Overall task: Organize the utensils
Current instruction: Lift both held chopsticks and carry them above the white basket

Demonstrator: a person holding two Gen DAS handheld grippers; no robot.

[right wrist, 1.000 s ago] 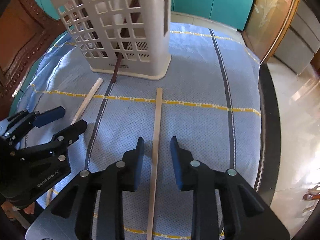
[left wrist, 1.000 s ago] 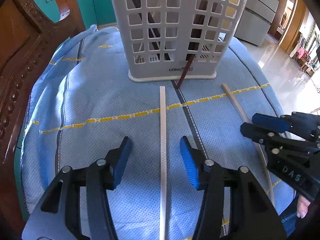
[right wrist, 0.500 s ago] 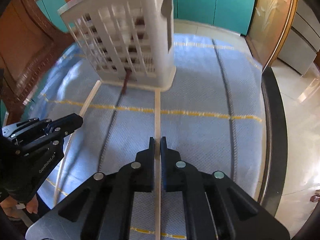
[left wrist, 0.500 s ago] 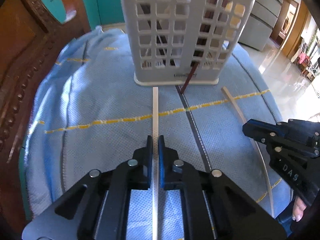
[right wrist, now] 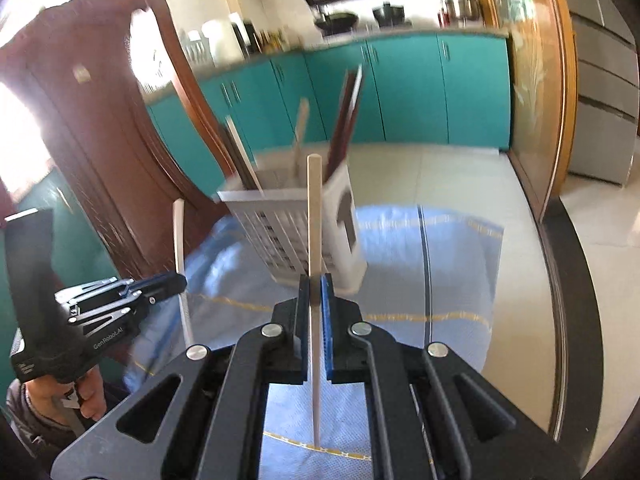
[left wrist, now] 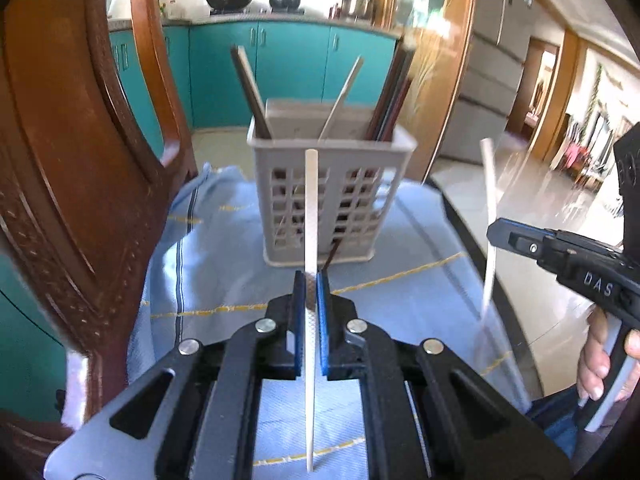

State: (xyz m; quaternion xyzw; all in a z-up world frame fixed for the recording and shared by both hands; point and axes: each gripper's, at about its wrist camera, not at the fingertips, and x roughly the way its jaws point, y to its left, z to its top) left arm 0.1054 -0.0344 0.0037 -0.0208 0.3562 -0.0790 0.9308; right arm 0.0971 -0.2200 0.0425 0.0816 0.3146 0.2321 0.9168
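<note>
My left gripper (left wrist: pixel 311 280) is shut on a white chopstick (left wrist: pixel 311 208), held off the table and pointing up toward the grey lattice utensil basket (left wrist: pixel 332 200). My right gripper (right wrist: pixel 316 282) is shut on a beige chopstick (right wrist: pixel 314 208), also lifted in front of the basket (right wrist: pixel 296 232). The basket stands on the blue cloth (left wrist: pixel 224 264) and holds several dark and pale chopsticks (left wrist: pixel 390 92). A dark chopstick tip (left wrist: pixel 330 256) pokes out of the basket's lower front. Each gripper shows in the other's view: the right gripper (left wrist: pixel 494 230) and the left gripper (right wrist: pixel 180 280).
A carved wooden chair back (left wrist: pixel 68 168) rises close on the left of the table. The table's dark edge (right wrist: pixel 568 280) runs on the right, with tiled floor beyond. Teal kitchen cabinets (right wrist: pixel 420 88) stand behind.
Both grippers closed on the chopsticks that lay on the cloth and have since lifted them, tilting up so the basket's top is now in view.
</note>
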